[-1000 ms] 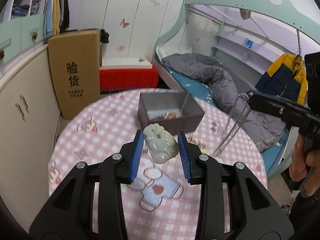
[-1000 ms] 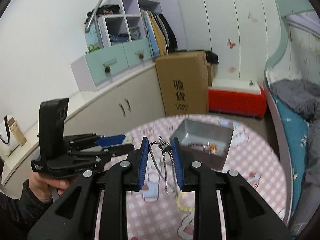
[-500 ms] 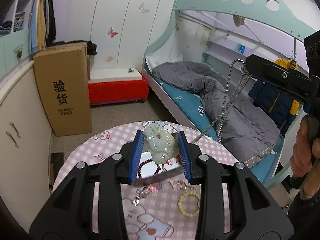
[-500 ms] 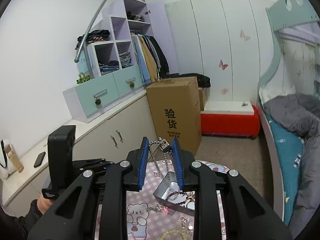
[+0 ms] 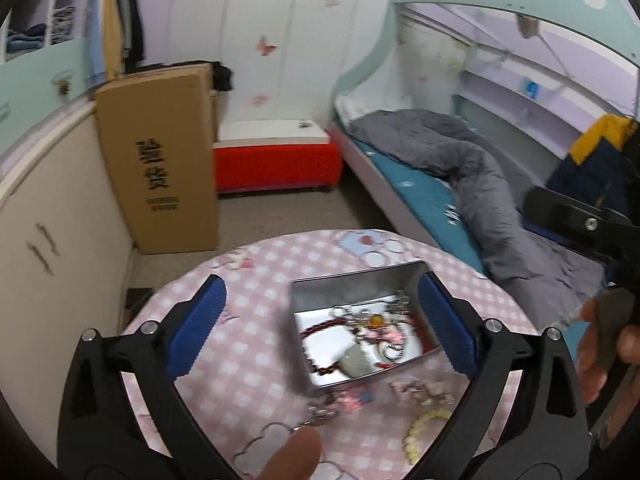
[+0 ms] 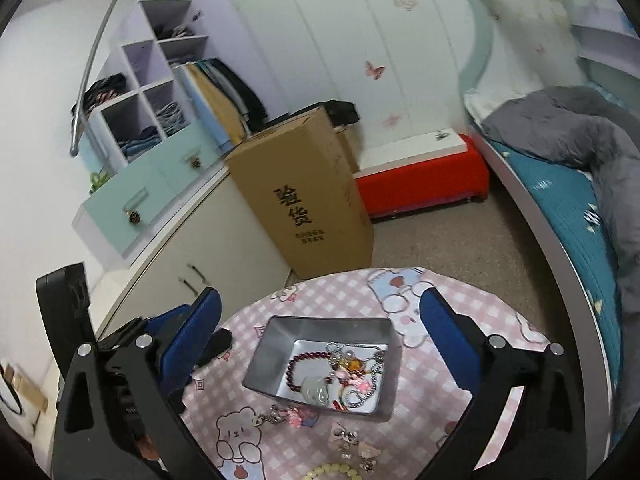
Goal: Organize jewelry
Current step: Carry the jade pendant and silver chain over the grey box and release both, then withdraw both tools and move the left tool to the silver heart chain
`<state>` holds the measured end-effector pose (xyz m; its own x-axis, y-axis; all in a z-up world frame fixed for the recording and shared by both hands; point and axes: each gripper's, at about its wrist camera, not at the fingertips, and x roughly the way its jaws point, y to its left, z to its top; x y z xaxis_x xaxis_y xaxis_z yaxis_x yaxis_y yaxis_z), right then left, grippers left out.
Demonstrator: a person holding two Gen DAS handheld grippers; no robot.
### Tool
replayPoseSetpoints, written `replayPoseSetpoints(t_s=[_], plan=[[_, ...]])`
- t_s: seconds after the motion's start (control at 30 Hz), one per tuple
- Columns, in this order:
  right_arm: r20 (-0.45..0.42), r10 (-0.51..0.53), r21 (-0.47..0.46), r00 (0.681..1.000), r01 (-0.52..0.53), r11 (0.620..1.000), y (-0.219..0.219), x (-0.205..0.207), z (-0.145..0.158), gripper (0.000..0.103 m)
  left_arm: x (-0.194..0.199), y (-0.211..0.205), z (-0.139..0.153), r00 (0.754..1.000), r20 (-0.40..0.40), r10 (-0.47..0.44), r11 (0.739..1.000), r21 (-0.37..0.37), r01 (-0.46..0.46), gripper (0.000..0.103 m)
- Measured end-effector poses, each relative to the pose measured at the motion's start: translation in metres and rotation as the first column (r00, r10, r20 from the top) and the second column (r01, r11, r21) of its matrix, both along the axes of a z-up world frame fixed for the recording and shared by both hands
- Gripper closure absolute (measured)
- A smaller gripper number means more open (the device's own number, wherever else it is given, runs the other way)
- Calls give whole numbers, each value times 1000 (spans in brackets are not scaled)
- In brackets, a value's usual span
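Item 1, left gripper (image 5: 320, 320): jaws opening, blue pads spreading wide with nothing between them. It is hanging over the near side of the metal tin (image 5: 360, 320), likely because the drop point for jewelry is the tin's open top.

Item 2, right gripper (image 6: 320, 336): jaws opening too, pads standing far apart and empty. It is facing the same tin (image 6: 320, 364) from the other side, so both tools are sharing one target.

Item 3, jade pendant (image 6: 316, 390): pale green carving, lying inside the tin near its front wall, touching a dark red bead bracelet (image 6: 298, 364).

Item 4, silver chain (image 6: 360, 384): lying coiled in the tin's right half among small pink charms, free of either gripper.

Item 5, tin: rectangular, lidless, sitting on the pink checked tablecloth (image 6: 440, 392) of a round table, serving as the collecting container.

Item 6, loose pieces awaiting sorting: a cream bead bracelet (image 5: 424, 426) and small charms (image 6: 288, 414) are lying on the cloth just in front of the tin, outside it. By my reading they are the remaining work.

Item 7, a fingertip (image 5: 296, 454) is intruding at the bottom edge of the left view.
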<state>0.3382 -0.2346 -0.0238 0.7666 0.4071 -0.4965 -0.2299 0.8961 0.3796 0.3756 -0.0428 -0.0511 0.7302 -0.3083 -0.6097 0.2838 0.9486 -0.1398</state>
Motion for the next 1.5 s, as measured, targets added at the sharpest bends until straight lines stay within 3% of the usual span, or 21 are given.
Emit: replayPoseSetpoints(t_s=[0.37,0.97,1.5], plan=[[33,-70,-52,997,72,996,-11,-39,4,7,-45,30,8,994,70,87,996,12,-88,7],[124,-87,-151,988,105,983,0,-123,11,7,-141,42,20,980,182,83,994,60,-95,7],[32,-111,-187,993,115,976,-3,-154,-47,7,-171,62,-27,989,108,100,995,-1,-101,7]])
